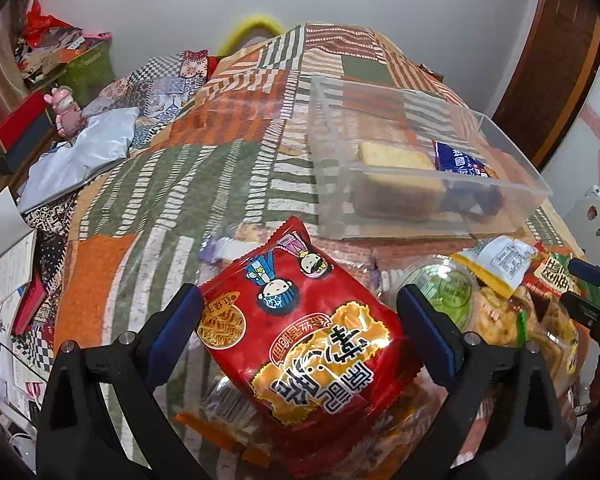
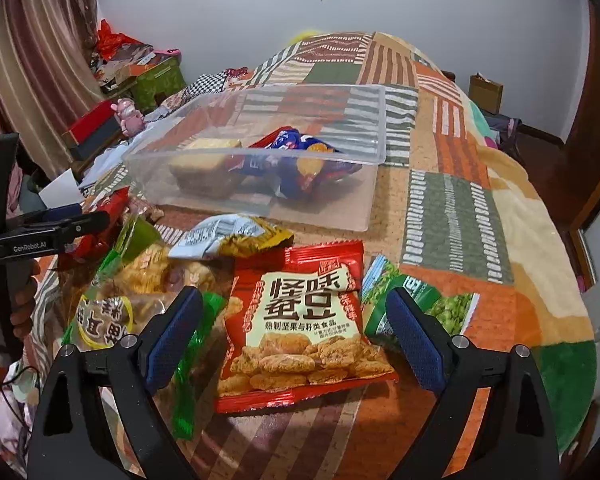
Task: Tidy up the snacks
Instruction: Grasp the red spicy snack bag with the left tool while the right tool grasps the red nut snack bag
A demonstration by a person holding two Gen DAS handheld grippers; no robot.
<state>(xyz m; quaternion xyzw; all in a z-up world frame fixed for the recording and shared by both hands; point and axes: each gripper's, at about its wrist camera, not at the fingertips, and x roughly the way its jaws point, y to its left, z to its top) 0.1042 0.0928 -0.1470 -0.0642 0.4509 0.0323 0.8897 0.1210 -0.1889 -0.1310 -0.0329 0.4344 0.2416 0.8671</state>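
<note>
My left gripper point(image 1: 300, 312) is open, its blue pads on either side of a red noodle-snack bag point(image 1: 308, 344) lying on a pile of snacks. My right gripper point(image 2: 296, 312) is open around a red bean-snack bag point(image 2: 300, 328) lying flat on the blanket. A clear plastic bin point(image 1: 420, 200) stands beyond; in the right wrist view the bin point(image 2: 340, 208) holds a yellow cake pack point(image 2: 204, 164) and a blue bag point(image 2: 292, 156). The left gripper point(image 2: 60, 228) also shows at the left edge of the right wrist view.
Other snacks lie around: a yellow bag point(image 2: 236, 236), a green pea bag point(image 2: 424, 304), a clear bag of crackers point(image 2: 140, 280), a green-lidded cup point(image 1: 444, 292). All sit on a patchwork blanket point(image 2: 452, 208). Cluttered boxes point(image 2: 96, 124) lie to the left.
</note>
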